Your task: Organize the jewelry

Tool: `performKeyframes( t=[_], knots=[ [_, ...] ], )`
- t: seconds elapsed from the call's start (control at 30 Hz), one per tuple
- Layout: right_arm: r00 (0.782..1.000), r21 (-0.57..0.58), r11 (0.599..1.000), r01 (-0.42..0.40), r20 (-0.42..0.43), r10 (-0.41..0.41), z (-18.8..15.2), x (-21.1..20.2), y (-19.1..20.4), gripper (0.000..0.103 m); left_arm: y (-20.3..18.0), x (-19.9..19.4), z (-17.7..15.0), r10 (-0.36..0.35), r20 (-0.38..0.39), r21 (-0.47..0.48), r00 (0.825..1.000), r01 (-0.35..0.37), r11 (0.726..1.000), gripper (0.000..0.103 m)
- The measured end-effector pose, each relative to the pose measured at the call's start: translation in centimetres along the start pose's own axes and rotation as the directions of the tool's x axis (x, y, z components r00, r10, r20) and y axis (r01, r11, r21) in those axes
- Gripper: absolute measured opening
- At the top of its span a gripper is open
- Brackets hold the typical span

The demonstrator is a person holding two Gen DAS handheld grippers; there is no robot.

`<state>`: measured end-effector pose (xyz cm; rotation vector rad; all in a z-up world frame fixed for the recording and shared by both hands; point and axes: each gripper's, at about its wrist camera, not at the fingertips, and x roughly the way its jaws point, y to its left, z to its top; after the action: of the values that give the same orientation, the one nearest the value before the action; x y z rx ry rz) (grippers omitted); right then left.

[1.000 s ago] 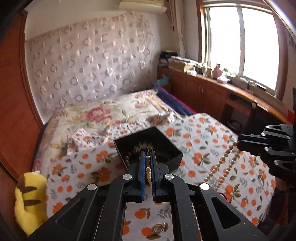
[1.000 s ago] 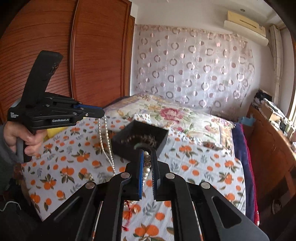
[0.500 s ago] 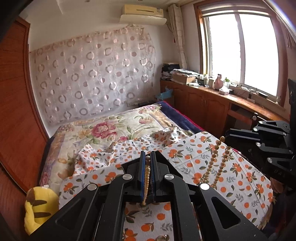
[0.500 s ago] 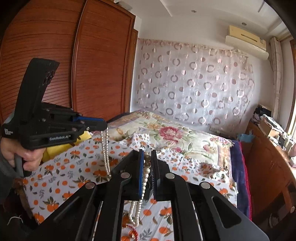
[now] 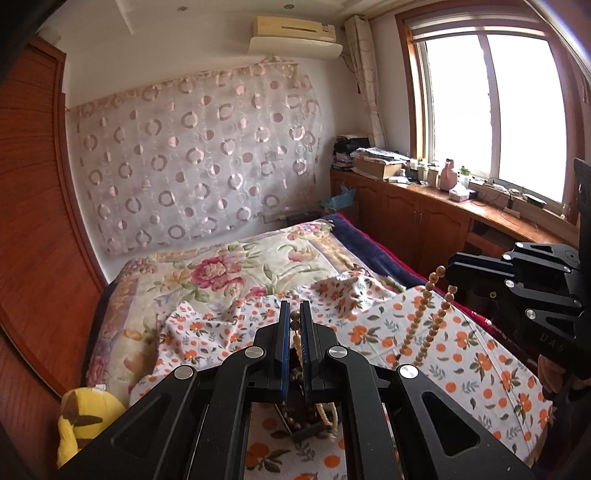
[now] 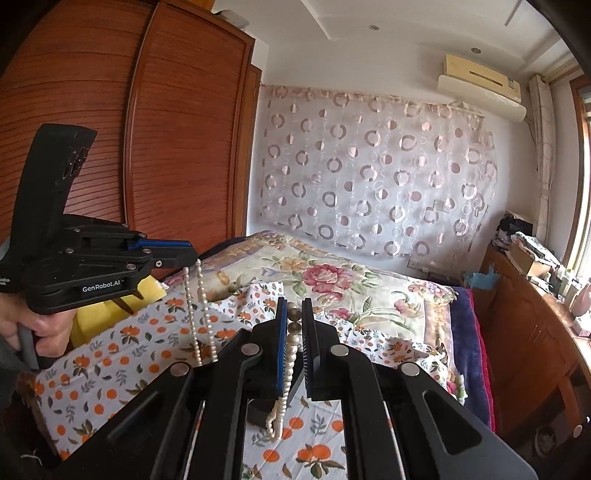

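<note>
Pearl necklace (image 6: 286, 363) pinched in both claws, hangs vertical; black box (image 5: 303, 428) directly beneath left gripper (image 5: 294, 325), right gripper (image 6: 294, 321) beside.

A bead necklace (image 5: 417, 325) hangs between both claws over the bed (image 5: 461, 354), with a box (image 5: 306, 430) below the left claw (image 5: 294, 319) and a plush toy (image 5: 85, 413) to its left.

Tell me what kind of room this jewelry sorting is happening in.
A bedroom in a home, most likely. A bed with a floral quilt fills the middle, a wooden wardrobe stands beside it, and an air conditioner hangs on the wall near the window.
</note>
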<state>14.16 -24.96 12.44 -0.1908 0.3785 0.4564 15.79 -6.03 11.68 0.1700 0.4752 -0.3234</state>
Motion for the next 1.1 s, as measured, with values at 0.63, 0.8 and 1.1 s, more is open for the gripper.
performKeyframes(
  t=[0.63,0.8,1.1],
  knots=[
    [0.999,0.011,0.999,0.038,0.003,-0.038,2.4,4.1,-1.2,0.009,0.5,4.0,1.7,0.019,-0.038,-0.059,0.999,-0.022,0.998,0.004],
    [0.999,0.022,0.999,0.039,0.013,-0.039,2.7,4.6,-1.4,0.009,1.7,4.3,2.2,0.006,-0.034,-0.085,0.999,-0.008,0.996,0.004],
    [1.0,0.046,0.999,0.011,0.003,-0.011,2.5,6.2,-1.6,0.009,2.7,6.9,-1.2,-0.017,-0.116,-0.112,0.993,0.004,0.994,0.005]
  ],
)
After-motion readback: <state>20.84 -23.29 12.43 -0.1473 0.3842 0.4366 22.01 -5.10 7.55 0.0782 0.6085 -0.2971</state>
